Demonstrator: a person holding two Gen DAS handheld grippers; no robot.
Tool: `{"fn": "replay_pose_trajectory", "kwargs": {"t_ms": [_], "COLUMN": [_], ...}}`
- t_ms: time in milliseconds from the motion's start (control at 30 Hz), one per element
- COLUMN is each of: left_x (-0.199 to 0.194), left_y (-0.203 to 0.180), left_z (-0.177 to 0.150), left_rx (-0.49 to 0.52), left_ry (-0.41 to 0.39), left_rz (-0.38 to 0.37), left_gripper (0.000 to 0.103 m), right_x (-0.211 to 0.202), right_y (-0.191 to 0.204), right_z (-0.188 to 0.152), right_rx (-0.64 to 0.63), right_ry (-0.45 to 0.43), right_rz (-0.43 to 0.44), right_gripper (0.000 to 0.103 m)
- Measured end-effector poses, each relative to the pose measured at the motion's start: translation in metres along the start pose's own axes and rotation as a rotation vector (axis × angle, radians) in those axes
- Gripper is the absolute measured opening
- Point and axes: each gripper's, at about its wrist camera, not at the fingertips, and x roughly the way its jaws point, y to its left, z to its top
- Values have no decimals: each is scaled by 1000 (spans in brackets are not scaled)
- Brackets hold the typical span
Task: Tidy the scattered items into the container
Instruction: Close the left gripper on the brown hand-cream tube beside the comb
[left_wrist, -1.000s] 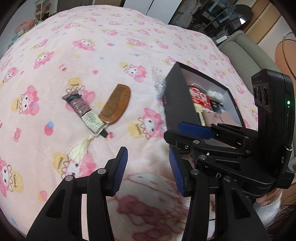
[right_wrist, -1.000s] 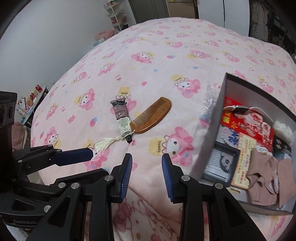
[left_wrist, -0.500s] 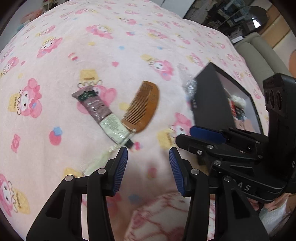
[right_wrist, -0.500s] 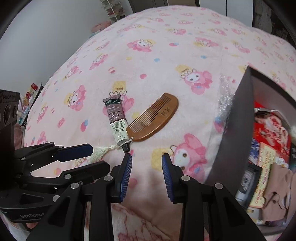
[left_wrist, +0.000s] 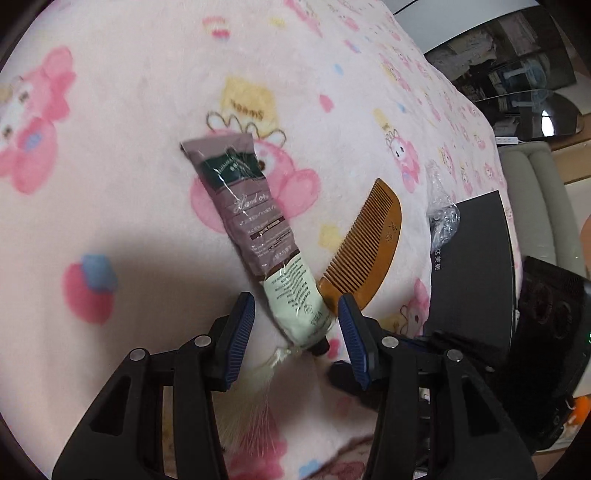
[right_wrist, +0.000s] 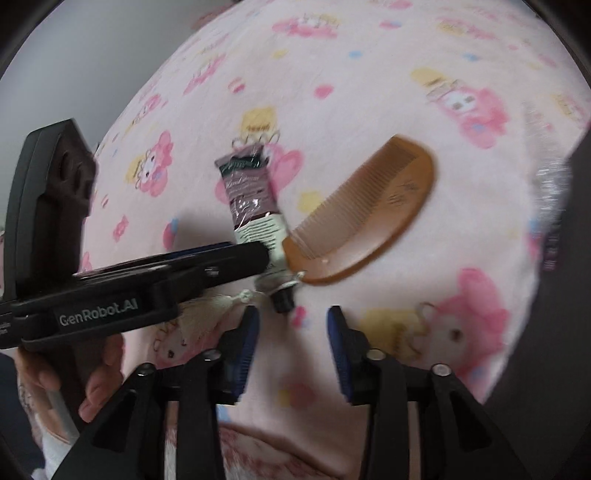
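I centre the left gripper (left_wrist: 296, 330), jaws apart and holding nothing, over the hand-cream tube (left_wrist: 255, 236) (cap end nearest), clear of the comb (left_wrist: 365, 254) on its right; the right gripper (right_wrist: 291, 334), just opened, stays empty

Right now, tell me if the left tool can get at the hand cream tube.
Probably yes. The left tool is open, and the cap end of the hand cream tube already lies between its fingers. Only the wooden comb crowds it, touching the tube beside one finger.
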Motion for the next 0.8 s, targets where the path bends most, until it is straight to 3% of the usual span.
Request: {"fn": "replay_pose_trajectory", "kwargs": {"t_ms": [133, 200, 233, 267, 367, 433, 567, 700, 800], "left_x": [12, 17, 17, 16, 9, -1, -27, -50, -57], "left_y": [10, 16, 15, 13, 1, -5, -21, -38, -50], "left_z": [8, 13, 12, 11, 3, -2, -13, -31, -43], "left_rx": [-55, -88, -88, -75, -30, -17, 16, 46, 49], "left_ry": [10, 16, 14, 10, -7, -18, -62, -99, -103], "left_rz": [-54, -71, -67, -55, -45, -51, -31, -58, -59], "left_gripper": [48, 42, 32, 31, 31, 30, 23, 23, 23], "right_x": [21, 25, 25, 22, 10, -1, -26, -57, -71], "right_y": [-7, -7, -6, -5, -3, 1, 14, 23, 28], "right_z": [12, 13, 12, 11, 7, 4, -8, -26, -40], "right_rx": [47, 47, 42, 39, 35, 23, -8, -16, -38], "right_ry": [35, 39, 35, 22, -12, -40, -87, -134, -148], "right_rz": [6, 26, 28, 43, 96, 114, 128, 165, 135], "right_gripper": [41, 41, 41, 40, 29, 28, 27, 27, 28]}}
